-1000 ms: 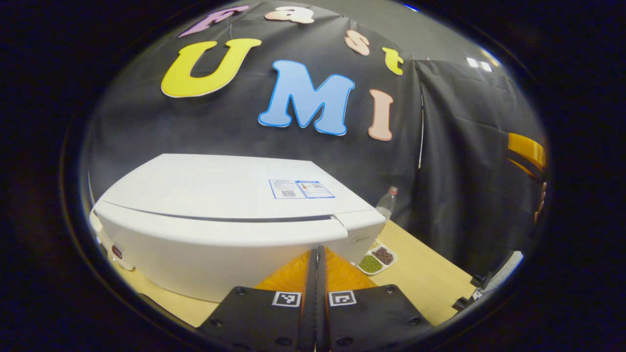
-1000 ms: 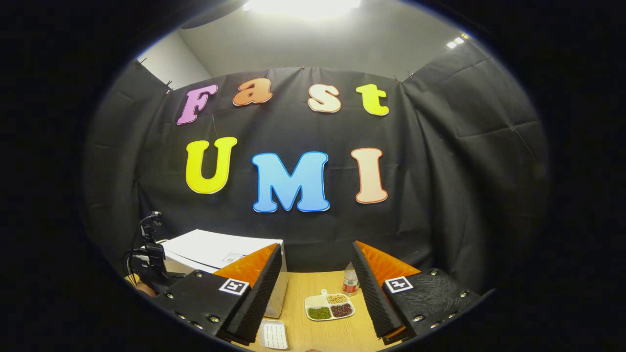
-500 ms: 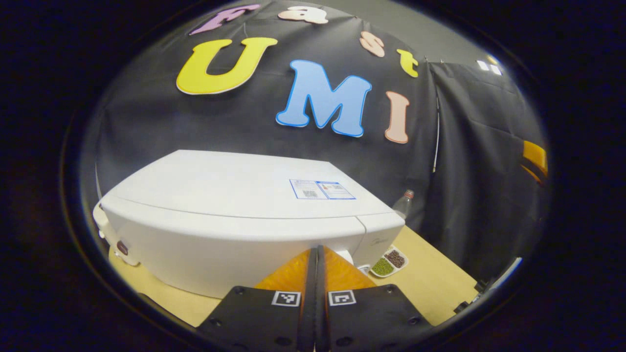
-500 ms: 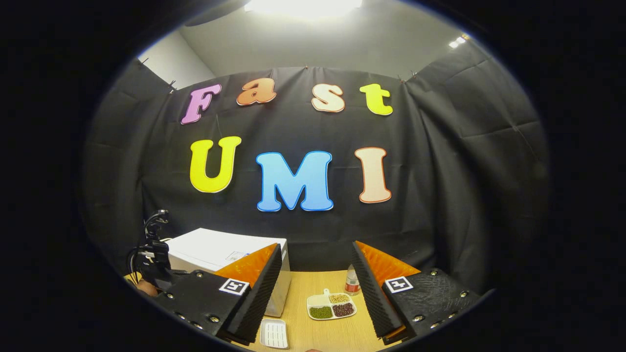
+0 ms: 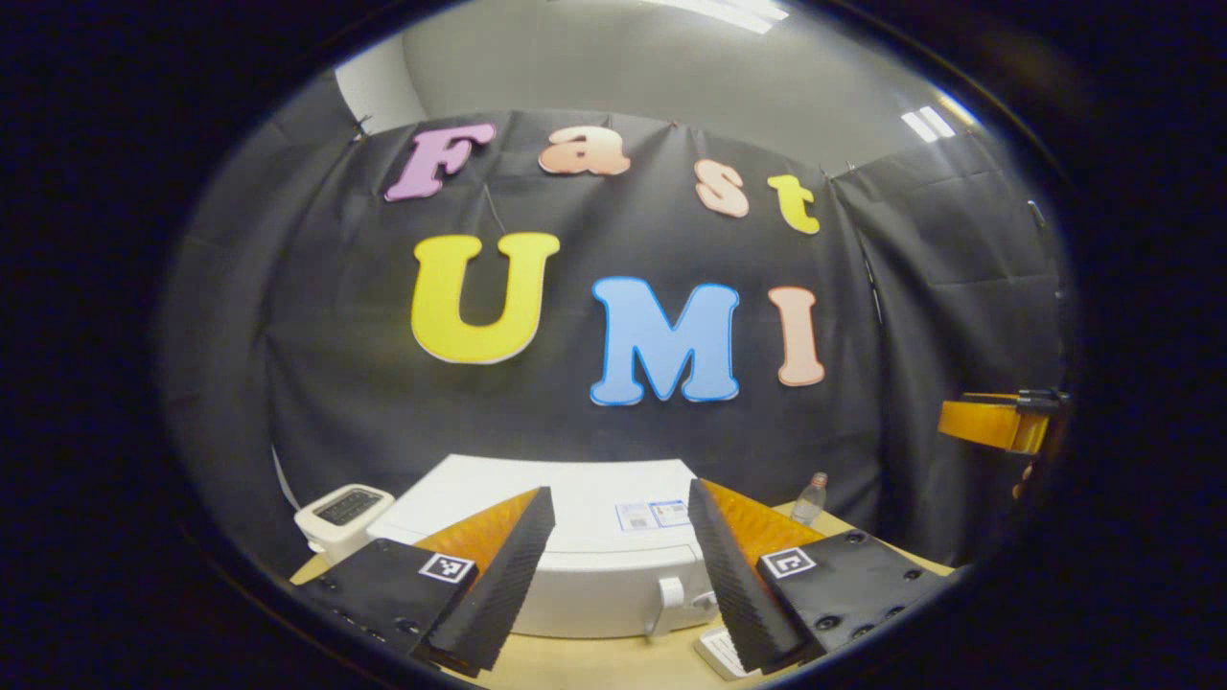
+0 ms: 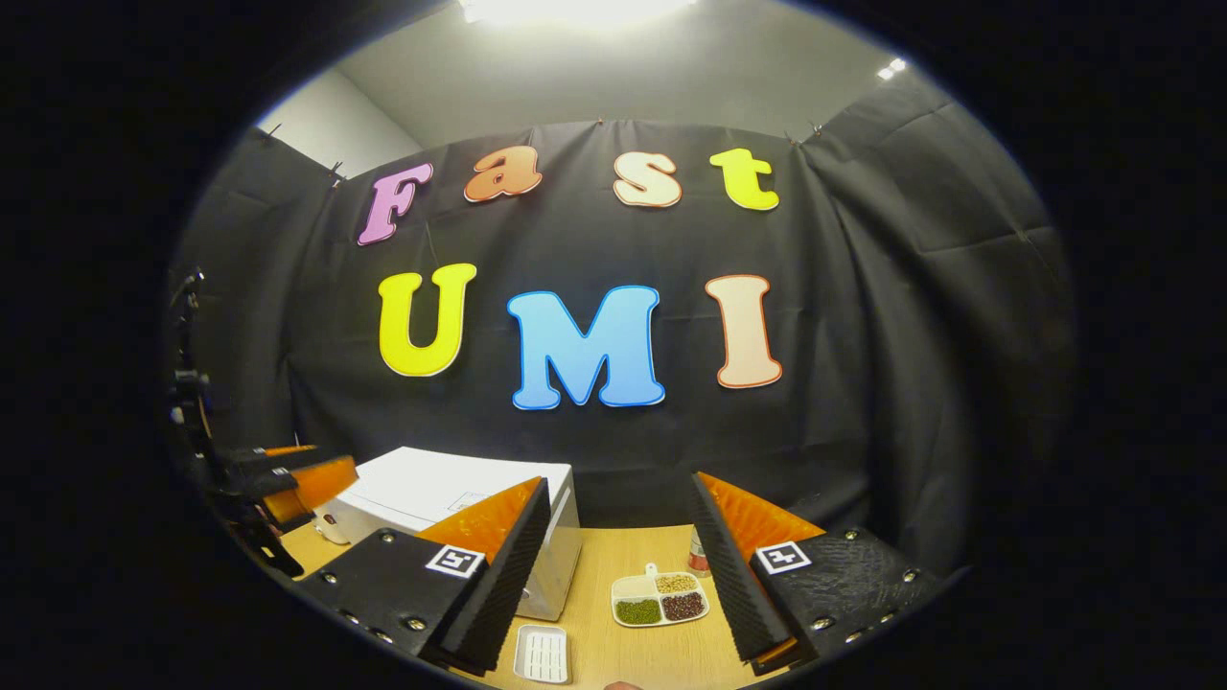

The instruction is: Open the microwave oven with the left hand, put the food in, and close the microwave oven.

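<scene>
The white microwave (image 5: pixel 594 537) stands on the wooden table with its door closed and a white handle (image 5: pixel 668 602) on its front. My left gripper (image 5: pixel 621 489) hangs open, a short way back from that front, with nothing between its fingers. A divided dish of green, brown and yellow beans (image 6: pixel 659 600) lies on the table to the right of the microwave (image 6: pixel 431 484). My right gripper (image 6: pixel 620 479) is open and empty above the table's near side. The left gripper (image 6: pixel 292 479) also shows at the far left of the right gripper view.
A small white ridged tray (image 6: pixel 542 654) lies in front of the microwave. A clear bottle (image 5: pixel 811 496) stands at the back near the cloth wall. A small white appliance (image 5: pixel 343 508) sits left of the microwave. The right gripper (image 5: pixel 997 422) hangs at the right edge.
My left gripper, shut and pressed close to the microwave's front before, has drawn back and opened. The slight gap at the door's top edge has closed. The right gripper has barely moved.
</scene>
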Demonstrator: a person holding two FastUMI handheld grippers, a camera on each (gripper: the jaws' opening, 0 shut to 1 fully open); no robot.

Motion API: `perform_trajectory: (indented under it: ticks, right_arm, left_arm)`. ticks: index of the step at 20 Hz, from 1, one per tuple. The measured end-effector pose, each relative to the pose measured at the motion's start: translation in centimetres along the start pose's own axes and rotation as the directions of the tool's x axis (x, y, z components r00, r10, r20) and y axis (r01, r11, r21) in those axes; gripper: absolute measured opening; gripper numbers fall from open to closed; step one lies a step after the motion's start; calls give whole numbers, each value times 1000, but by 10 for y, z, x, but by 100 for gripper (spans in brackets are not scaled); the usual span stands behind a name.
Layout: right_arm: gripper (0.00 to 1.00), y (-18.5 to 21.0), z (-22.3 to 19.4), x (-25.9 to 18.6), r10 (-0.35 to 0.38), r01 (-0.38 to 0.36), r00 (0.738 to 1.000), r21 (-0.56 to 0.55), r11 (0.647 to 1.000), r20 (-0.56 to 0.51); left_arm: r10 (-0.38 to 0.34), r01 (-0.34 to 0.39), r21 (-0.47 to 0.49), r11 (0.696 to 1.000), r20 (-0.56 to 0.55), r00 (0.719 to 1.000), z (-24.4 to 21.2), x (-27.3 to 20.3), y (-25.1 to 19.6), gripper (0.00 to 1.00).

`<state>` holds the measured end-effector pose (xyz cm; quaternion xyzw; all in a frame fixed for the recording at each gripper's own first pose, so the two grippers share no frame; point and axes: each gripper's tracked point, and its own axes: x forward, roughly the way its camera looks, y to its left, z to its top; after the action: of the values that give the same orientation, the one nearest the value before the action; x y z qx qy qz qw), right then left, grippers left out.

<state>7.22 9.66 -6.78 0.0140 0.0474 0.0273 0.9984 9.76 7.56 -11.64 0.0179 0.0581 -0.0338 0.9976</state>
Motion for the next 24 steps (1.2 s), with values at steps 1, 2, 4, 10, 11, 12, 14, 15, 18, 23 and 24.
perform_trajectory:
  ticks: [1, 2, 4, 10, 11, 12, 14, 15, 18, 23, 24]
  right_arm:
    - [88, 0, 1, 0, 9, -9, 1000, 1, 1000, 2]
    - [88, -1, 0, 0, 18, -18, 1000, 6, 1000, -1]
    - [88, 1, 4, -3, 43, -43, 999, 16, 999, 11]
    - [88, 0, 16, -11, -2, 1, 999, 19, 1000, 34]
    - [88, 1, 20, -14, -11, 10, 999, 17, 1000, 46]
    - [88, 3, 24, -19, -17, 16, 998, 13, 1000, 60]
    - [88, 8, 24, -21, -20, 19, 998, 11, 1000, 66]
    - [88, 10, 25, -23, -22, 21, 998, 14, 1000, 65]
    - [88, 14, 24, -32, -42, 41, 997, 21, 999, 59]
    - [88, 19, 22, -47, -83, 84, 995, -12, 996, 52]
    - [88, 21, 22, -51, -88, 88, 995, -8, 996, 50]
  left_arm:
    - [13, -13, 0, 1000, 25, 1000, 15, -14, -2, 96]
    - [31, -31, -6, 1000, 31, 999, 23, -25, 0, 97]
    - [63, -63, -25, 998, 31, 998, 32, -41, 6, 97]
    - [78, -77, -45, 996, 17, 997, 39, -76, 26, 97]
    - [71, -70, -44, 997, 21, 997, 43, -79, 28, 97]
    - [69, -68, -41, 997, 35, 997, 48, -81, 32, 98]
    - [50, -48, -45, 998, 48, 998, 52, -82, 35, 95]
    - [36, -34, -48, 998, 53, 998, 55, -83, 35, 96]
    - [-2, 6, -75, 997, 50, 999, 54, -88, 35, 97]
    - [-72, 76, -98, 992, 46, 996, 44, -101, 36, 97]
    - [-78, 83, -104, 991, 50, 996, 43, -103, 37, 96]
